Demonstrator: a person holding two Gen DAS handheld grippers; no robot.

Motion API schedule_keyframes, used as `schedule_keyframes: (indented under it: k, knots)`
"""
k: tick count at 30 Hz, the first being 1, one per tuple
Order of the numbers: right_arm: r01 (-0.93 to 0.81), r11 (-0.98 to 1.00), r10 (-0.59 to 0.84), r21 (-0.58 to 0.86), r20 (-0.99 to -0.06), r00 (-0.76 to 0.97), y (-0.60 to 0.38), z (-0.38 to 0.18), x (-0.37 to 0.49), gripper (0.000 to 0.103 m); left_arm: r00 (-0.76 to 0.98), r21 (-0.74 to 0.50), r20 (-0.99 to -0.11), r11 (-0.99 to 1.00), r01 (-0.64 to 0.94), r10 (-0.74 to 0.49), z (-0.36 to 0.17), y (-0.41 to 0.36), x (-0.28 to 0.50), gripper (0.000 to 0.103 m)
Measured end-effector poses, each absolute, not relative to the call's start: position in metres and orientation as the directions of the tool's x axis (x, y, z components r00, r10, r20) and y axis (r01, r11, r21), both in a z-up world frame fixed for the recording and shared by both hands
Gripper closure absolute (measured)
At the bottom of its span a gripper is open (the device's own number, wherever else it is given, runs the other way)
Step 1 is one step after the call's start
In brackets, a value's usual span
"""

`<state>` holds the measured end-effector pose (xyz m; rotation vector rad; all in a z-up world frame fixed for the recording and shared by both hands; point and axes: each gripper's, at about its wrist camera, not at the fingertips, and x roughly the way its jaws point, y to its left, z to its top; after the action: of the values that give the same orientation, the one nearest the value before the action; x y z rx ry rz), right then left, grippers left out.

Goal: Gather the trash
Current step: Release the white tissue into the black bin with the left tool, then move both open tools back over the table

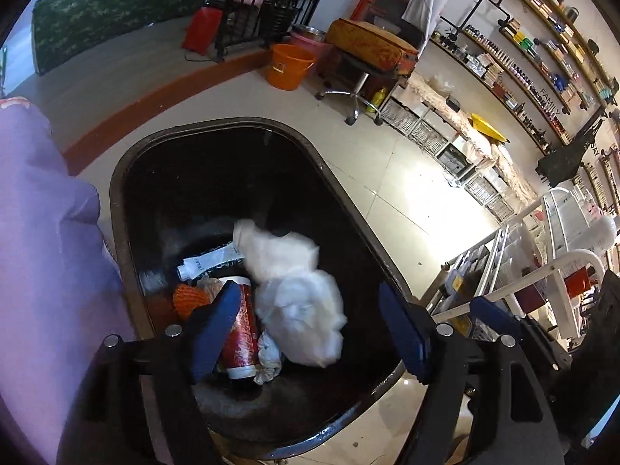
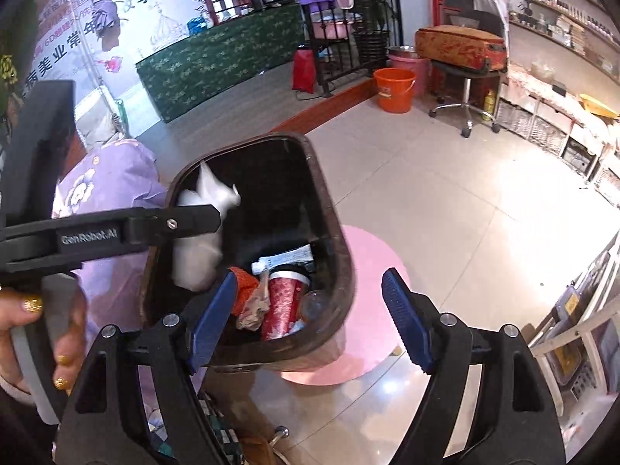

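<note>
A white crumpled wad (image 1: 298, 294) is being dropped into the dark trash bin (image 1: 116, 209), where it is appearing blurred, apparently in mid-fall, between and beyond the fingers of the left tool (image 1: 310, 333); that tool is being held spread wide above the bin mouth, pinching nothing; the right tool (image 2: 310, 321) is likewise being held spread and empty over the near rim. In the right wrist view the same wad (image 2: 201, 228) is being seen just below the left tool's black arm (image 2: 116, 232), inside the bin's left wall.

The release is judged to be all but done; for it to be done well, the spread fingers are best being kept over the middle of the opening until the wad is settling on the pile, so that nothing is catching on the rim; the lifting away is then best being done straight upward, clear of the bin wall.

Already lying at the bottom are a red patterned cup (image 1: 242, 333), a white tube (image 1: 209, 261), an orange net (image 1: 190, 300) and a smaller crumpled tissue (image 1: 269, 360).

"GenRobot.AI" is being read on the left tool's arm; the tube's print is too small to be read; large Chinese characters are being shown on the wall poster (image 2: 77, 38), among them 美业 and 学员; "WE ARE" and "FAMILY" are being made out on the shelf wall (image 1: 503, 50).
</note>
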<state>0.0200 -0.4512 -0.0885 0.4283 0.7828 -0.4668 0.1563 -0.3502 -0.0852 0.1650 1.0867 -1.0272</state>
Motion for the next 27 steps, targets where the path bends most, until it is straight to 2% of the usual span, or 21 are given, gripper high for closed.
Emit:
schedule_keyframes:
  k: [6,13,21,27]
  knots:
    - [0.569,0.799,-0.266,0.195,-0.733,0.626,-0.459,-0.086,0.024,0.024,0.191,-0.272,-0.764,0.576,0.771,-0.616,-0.072,-0.317,0.143,0.023]
    - [0.571,0.798,-0.271,0.193,-0.73,0.627,-0.451,-0.085,0.039,0.022,0.31,-0.283,-0.673,0.622,0.73,-0.671,-0.044,-0.272,0.138,0.012]
    - [0.497,0.848,-0.217,0.186,-0.733,0.644,-0.427,-0.085,0.067,0.02,0.47,-0.189,-0.658,0.732,0.654,-0.589,-0.042,-0.215,0.135,0.006]
    - [0.4,0.893,-0.133,0.204,-0.73,0.67,-0.392,-0.085,0.1,0.02,0.519,-0.214,-0.677,0.815,0.538,-0.521,-0.048,-0.161,0.148,0.006]
